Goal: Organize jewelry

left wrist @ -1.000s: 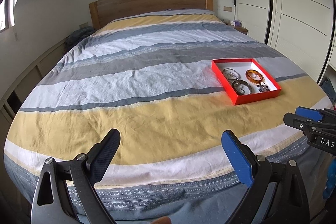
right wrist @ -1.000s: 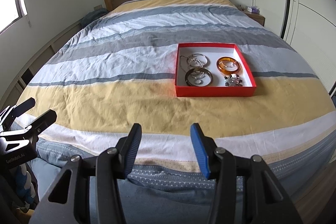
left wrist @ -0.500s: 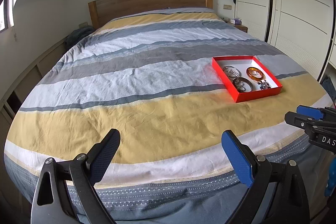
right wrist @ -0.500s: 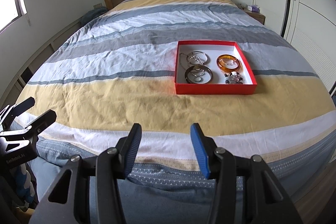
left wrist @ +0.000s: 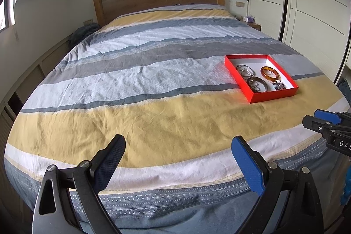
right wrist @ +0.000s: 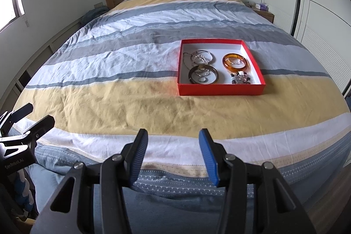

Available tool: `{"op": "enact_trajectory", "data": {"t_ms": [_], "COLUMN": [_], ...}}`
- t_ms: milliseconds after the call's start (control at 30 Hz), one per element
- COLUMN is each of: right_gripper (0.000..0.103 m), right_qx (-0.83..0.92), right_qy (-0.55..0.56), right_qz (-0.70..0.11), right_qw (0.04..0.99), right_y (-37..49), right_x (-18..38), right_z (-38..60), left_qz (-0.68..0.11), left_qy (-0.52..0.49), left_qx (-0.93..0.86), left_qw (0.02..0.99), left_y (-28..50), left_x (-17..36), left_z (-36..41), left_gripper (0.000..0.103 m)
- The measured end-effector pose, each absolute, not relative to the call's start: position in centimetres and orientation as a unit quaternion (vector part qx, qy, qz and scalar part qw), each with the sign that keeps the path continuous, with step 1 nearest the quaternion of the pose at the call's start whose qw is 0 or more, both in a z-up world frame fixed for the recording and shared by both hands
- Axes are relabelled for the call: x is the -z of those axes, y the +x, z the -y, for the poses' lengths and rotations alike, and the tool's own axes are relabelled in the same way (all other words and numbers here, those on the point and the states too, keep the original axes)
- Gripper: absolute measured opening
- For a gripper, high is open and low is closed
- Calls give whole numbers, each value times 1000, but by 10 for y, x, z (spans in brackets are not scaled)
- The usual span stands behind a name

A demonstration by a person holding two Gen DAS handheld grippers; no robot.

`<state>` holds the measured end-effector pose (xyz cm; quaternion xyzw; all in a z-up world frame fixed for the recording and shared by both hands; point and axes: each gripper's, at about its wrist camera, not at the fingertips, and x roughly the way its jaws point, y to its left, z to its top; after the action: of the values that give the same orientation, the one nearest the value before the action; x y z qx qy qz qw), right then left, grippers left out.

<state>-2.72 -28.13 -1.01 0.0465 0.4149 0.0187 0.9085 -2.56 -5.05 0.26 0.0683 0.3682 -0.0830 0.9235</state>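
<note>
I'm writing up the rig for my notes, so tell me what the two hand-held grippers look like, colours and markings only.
Both are black plastic clamp frames with silver rivets and ribbed blue finger pads. The left hand-held gripper shows one pad bright blue, the other darker. The right hand-held gripper looks the same. White lettering is printed on each body, only partly readable. No cables or sleeves are visible.

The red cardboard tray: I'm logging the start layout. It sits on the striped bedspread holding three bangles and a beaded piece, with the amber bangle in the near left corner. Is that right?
Not quite. In the right wrist view, the amber translucent bangle lies in the far right part of the red cardboard tray; the dark metal bangle has the near left corner. The rest holds: tray on the striped bedspread, three bangles, a beaded piece.
</note>
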Motion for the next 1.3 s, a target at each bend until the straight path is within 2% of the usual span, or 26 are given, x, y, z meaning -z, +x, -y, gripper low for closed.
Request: {"op": "enact_trajectory", "data": {"t_ms": [1300], "right_gripper": [47], "right_qx": [-3], "right_qy": [48], "right_qz": [-421], "right_qw": [906], "right_y": [-24], "right_x": [16], "right_z": [289], "left_qz": [-386], "left_qy": [71], "left_qx": [79], "left_qw": [916], "left_y": [-20], "left_x": [12], "left_z": [48], "left_gripper": [96]}}
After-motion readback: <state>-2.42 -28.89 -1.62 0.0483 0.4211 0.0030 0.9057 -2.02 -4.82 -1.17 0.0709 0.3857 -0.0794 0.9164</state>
